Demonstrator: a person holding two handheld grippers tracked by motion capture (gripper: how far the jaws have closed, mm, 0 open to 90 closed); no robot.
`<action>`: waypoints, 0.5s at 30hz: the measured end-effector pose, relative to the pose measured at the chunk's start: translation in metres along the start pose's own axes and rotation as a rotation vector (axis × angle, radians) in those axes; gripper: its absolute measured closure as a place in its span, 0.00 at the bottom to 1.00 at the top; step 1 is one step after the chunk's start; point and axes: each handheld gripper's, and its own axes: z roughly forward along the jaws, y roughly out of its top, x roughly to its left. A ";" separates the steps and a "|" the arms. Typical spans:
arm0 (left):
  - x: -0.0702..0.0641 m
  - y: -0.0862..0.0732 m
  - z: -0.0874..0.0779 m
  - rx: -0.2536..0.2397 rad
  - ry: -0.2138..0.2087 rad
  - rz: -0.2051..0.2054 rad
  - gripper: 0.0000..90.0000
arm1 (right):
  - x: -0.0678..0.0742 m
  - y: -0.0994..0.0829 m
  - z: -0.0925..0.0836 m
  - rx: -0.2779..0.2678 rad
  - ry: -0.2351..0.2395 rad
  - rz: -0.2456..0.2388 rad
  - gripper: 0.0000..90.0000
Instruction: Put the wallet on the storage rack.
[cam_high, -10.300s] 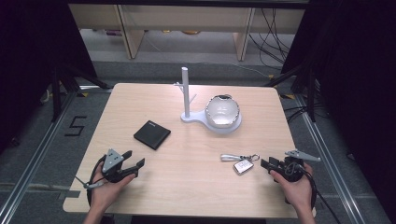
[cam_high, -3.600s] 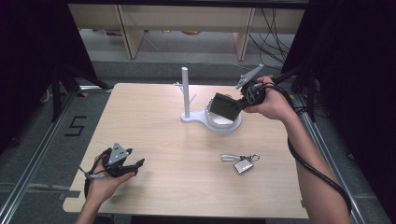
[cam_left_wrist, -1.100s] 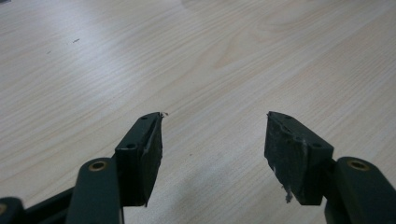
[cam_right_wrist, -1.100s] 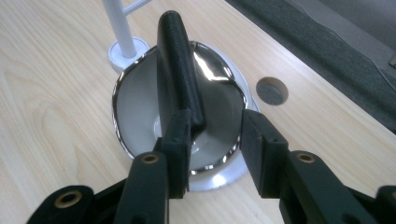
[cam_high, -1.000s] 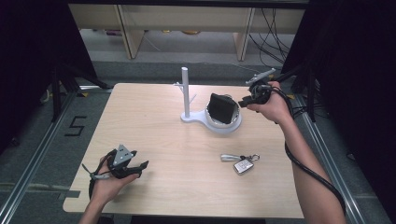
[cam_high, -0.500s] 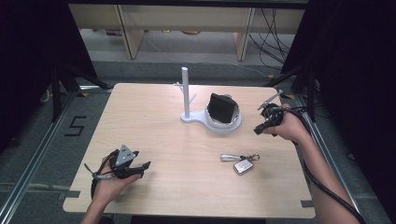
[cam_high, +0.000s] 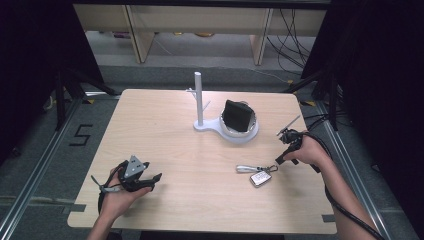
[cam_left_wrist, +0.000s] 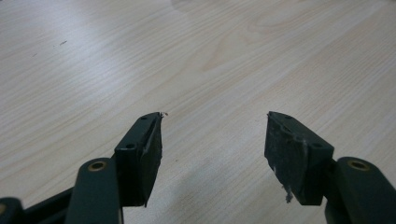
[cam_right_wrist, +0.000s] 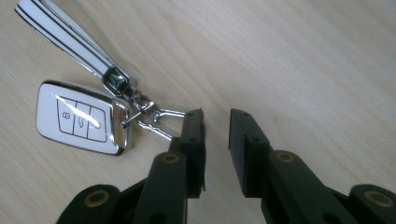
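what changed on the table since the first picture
The black wallet left the table's middle and now stands in the white dish by the post. The right tool let it go, came down to the car key, and its jaws have just been closing, nothing between them. The left tool and key stayed put.

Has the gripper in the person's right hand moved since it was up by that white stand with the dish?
Yes. The right gripper has come away from the white stand toward the near edge, down beside the car key; its jaws, nothing between them, have just been closing.
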 end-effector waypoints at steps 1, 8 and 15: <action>0.000 0.000 0.000 0.000 0.000 0.000 0.40 | 0.000 0.000 0.000 0.000 0.000 0.000 0.85; 0.000 0.000 0.000 0.006 -0.002 0.009 0.40 | 0.005 -0.001 0.008 -0.016 -0.017 0.047 0.87; 0.000 -0.001 0.000 0.007 -0.002 0.007 0.40 | 0.012 -0.001 0.011 0.010 -0.023 0.102 0.88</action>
